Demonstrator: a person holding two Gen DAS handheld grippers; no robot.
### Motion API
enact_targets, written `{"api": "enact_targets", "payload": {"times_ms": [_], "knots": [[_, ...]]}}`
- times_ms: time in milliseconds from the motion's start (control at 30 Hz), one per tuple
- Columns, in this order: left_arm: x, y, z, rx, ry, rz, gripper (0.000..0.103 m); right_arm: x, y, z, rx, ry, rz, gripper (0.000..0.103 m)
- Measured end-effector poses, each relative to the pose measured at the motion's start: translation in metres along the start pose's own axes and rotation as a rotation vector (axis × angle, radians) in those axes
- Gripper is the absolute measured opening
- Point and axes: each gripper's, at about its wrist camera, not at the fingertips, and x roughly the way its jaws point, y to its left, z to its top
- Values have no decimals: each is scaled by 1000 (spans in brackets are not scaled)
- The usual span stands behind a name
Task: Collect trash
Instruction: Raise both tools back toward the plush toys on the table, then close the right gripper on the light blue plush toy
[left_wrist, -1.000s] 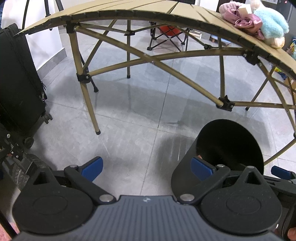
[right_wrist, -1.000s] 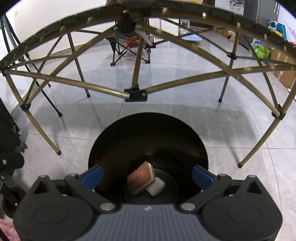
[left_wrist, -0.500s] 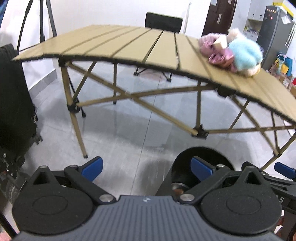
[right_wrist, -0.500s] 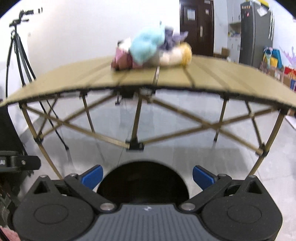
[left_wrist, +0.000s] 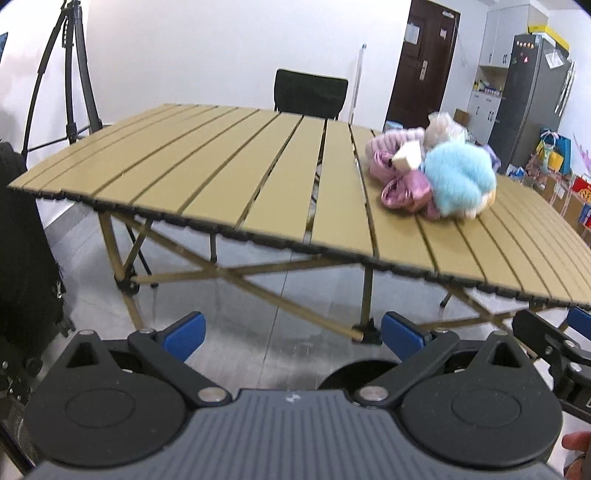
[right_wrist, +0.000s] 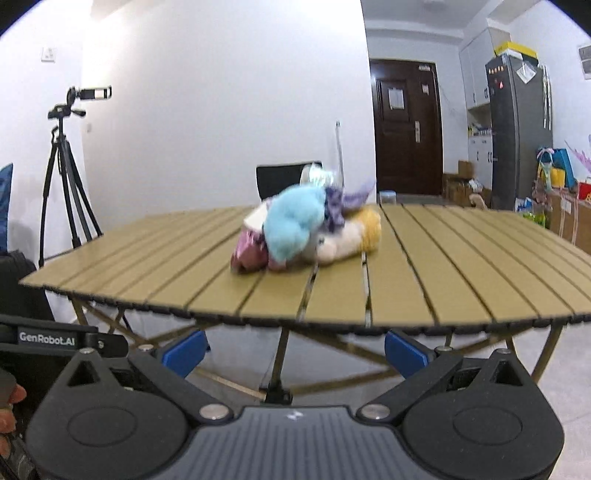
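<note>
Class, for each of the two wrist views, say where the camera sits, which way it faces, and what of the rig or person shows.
Left wrist: on the left gripper, below table height, facing the pile at right; open fingers and right gripper show.
Right wrist: on the right gripper, facing the pile head-on; open fingers show.
Shared: table, pile, chair, door, fridge.
</note>
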Motion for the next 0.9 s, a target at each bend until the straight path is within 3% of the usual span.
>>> {"api": "enact_targets", "payload": {"times_ms": [500,767,900], "knots": [[24,-6,57,-33,-83,3,103,39,-1,44,-70,-146,-34,103],[42,-2,80,-36,-103,27,103,81,3,65,-29,-170,-32,101],[50,-1,89,-30,-109,38,103,103,7,72,-39,-173,-50,95]]}}
